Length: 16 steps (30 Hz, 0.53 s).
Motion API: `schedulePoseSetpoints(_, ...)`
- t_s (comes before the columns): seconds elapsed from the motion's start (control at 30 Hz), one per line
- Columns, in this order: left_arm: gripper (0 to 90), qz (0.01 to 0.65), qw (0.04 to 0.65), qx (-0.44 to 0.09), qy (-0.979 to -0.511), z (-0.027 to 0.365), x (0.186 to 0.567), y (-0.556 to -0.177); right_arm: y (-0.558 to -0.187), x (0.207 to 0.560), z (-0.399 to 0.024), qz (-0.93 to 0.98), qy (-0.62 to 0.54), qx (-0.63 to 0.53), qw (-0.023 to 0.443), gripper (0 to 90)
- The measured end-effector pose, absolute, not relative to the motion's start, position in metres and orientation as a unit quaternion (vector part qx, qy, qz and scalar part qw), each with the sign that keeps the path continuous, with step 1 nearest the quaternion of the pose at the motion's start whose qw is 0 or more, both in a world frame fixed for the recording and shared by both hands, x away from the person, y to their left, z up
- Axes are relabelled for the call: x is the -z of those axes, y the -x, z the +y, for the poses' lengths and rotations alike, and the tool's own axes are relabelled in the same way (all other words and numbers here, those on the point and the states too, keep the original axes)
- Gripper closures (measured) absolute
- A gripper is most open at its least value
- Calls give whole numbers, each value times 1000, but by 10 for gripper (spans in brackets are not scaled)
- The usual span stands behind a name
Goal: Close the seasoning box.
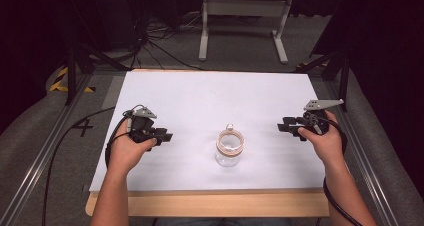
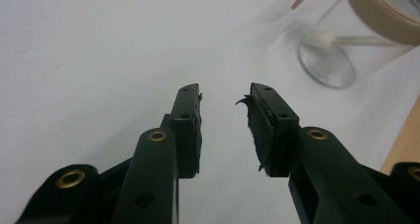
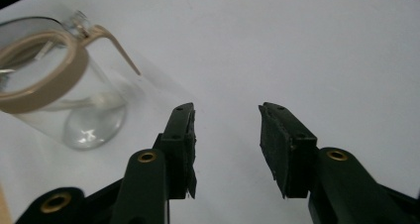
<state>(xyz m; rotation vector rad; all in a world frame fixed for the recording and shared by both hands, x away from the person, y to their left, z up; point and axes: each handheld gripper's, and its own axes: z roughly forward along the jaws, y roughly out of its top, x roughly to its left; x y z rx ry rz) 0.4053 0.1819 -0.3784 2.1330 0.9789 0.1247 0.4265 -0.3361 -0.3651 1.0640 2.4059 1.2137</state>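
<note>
a left gripper (image 1: 167, 135) is held well to the left of a clear glass jar (image 1: 229, 149) banded in tan and stood near the front middle of the white table (image 1: 210, 93), jaws parted on nothing, and a right gripper (image 1: 283, 127) is held to the jar's right, likewise parted and empty.

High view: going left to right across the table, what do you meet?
Left gripper → glass jar with a tan band at its rim → right gripper.
</note>
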Motion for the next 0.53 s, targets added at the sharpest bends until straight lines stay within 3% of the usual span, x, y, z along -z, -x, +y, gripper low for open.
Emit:
schedulePoseSetpoints(0.3, 600, 399, 384, -50, -831, 186, 401, -417, -446, 406, -349, 831, -391, -378, 120, 486)
schedulePoseSetpoints(0.53, 503, 403, 383, -68, -828, 187, 403, -418, -447, 408, -351, 824, -400, -382, 120, 462)
